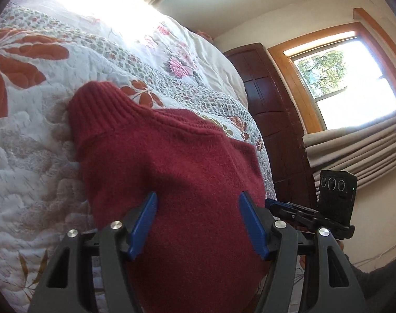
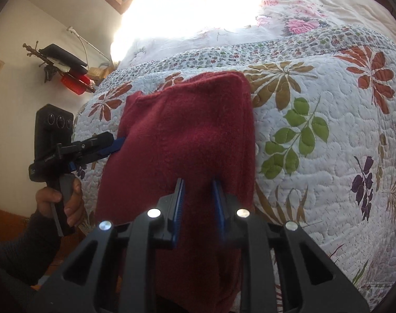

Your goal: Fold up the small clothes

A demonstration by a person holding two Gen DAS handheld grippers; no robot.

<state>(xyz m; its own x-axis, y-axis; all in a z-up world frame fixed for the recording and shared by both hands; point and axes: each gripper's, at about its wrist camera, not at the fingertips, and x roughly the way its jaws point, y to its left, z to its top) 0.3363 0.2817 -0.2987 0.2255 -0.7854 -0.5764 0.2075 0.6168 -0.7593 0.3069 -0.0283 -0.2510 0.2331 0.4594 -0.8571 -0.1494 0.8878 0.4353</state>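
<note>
Left wrist view: red sweater (image 1: 171,169) lies between the open left tool (image 1: 198,200); right tool (image 2: 198,185) likewise parted.

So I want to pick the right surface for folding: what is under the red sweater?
The red sweater lies on a white quilted bedspread printed with flowers and leaves, which shows on all sides. The patch directly beneath the sweater is covered.
</note>
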